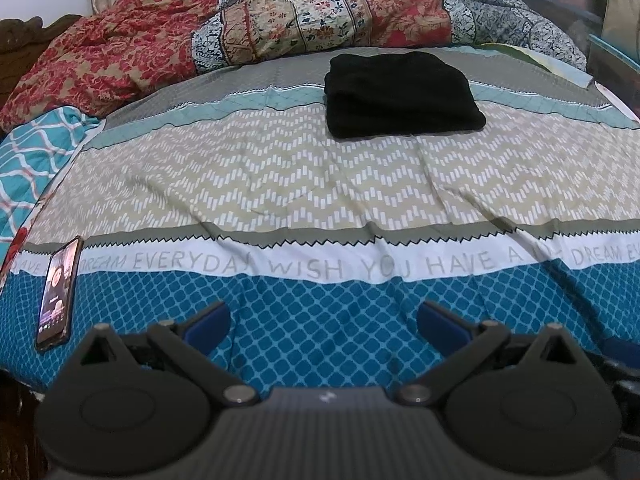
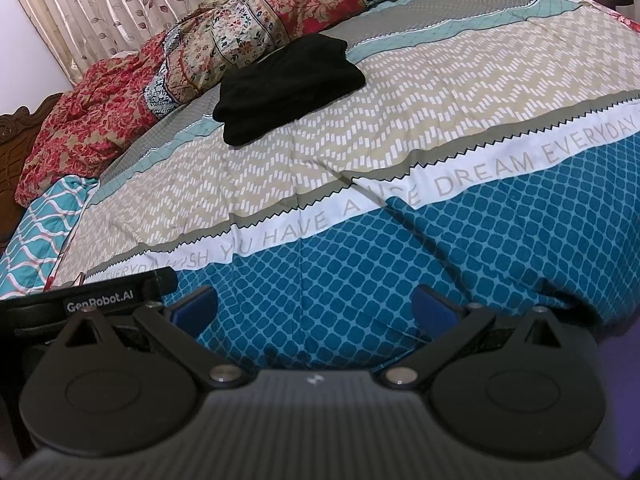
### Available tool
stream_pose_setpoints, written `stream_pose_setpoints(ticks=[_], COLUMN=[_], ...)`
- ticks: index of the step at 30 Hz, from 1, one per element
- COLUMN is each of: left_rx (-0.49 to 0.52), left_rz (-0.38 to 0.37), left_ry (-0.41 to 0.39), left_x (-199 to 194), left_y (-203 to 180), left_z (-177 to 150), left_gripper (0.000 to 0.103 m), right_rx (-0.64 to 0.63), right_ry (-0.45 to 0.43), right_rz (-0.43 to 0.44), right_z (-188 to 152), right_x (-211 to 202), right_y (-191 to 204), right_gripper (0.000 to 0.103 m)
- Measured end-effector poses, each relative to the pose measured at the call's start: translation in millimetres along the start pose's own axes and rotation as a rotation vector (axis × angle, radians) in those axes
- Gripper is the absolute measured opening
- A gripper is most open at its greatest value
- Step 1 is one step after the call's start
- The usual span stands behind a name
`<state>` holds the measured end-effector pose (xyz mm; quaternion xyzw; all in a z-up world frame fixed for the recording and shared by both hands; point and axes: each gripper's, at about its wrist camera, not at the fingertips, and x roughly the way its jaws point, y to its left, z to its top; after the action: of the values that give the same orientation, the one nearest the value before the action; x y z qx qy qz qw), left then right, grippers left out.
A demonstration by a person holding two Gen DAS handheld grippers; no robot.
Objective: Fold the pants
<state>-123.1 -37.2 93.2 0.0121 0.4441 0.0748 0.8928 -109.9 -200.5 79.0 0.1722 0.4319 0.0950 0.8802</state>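
- The black pants lay folded into a thick rectangle on the far part of the bed, across the grey and pale-teal stripes of the bedsheet, well apart from both grippers.
- The left gripper hovered over the near blue-patterned band with its jaws spread wide and nothing between the blue pads.
- The right gripper hung over the same blue band, jaws likewise parted and empty — its neighbour's black body showed at the left edge of that view.
- A phone with a lit screen lay on the sheet at the near left.
- A bunched floral quilt — red, cream and blue — was heaped along the far side, just behind the pants.
- A leaf-printed curtain hung beyond the bed.
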Motion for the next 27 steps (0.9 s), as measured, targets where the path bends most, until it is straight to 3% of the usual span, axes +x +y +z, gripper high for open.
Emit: stream_pose_setpoints(ticks=[7,27], left_rx=[-0.030,-0.023], left_rz=[-0.004,0.011], left_ry=[0.044,0.034], left_x=[7.2,3.2], left_y=[4.5,1.8], left_z=[-0.1,-1.8], left_gripper=[0.103,0.103], right_rx=[-0.001,0.007], right_ry=[0.002,0.009], right_rz=[0.000,0.001], right_z=[0.1,-0.3], right_x=[0.9,2.8], right_y=[0.2,-2.1], right_gripper=[0.103,0.103])
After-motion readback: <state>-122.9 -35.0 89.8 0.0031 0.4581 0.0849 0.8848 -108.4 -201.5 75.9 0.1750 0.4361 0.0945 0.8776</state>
